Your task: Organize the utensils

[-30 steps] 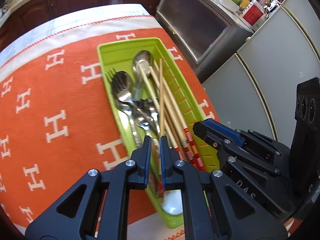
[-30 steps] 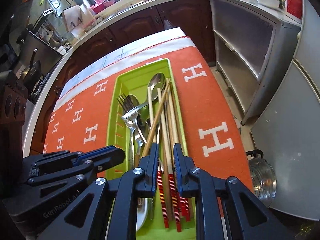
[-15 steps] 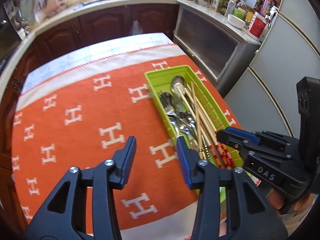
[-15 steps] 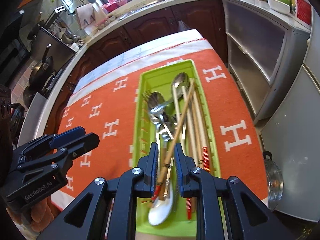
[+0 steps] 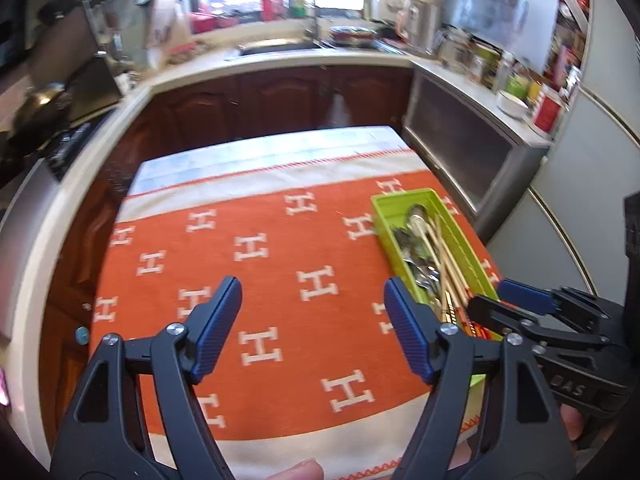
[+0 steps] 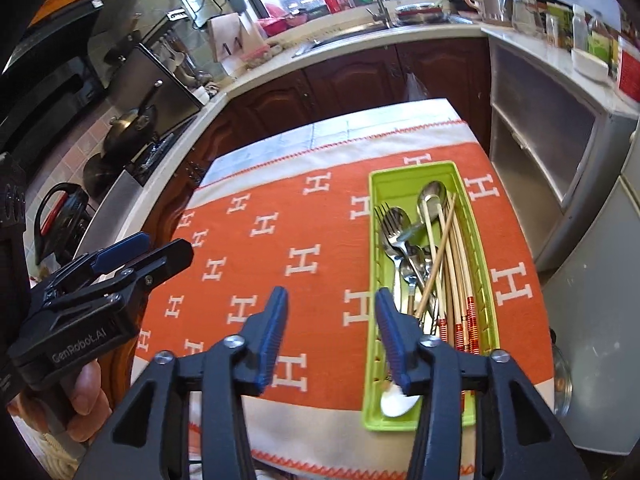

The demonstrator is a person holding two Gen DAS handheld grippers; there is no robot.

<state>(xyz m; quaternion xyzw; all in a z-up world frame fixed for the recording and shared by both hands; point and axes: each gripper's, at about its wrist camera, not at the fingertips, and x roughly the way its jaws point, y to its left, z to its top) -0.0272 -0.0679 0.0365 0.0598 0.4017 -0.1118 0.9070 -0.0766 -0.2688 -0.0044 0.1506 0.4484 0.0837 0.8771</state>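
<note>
Both jaws just opened, nothing between: left gripper (image 5: 312,328) well left of green tray (image 6: 372,280); right gripper (image 6: 330,336) nearer (chopsticks (image 6: 456,264) lie lengthwise, away from it)

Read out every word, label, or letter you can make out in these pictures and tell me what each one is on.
"GenRobot.AI": on the side of the left tool.
"DAS": on the body of the right tool; any letters before it are hidden.
"H": white letter repeated all over the orange tablecloth.
Labels on the jars and boxes along the counter: too small and blurred to read.
</note>
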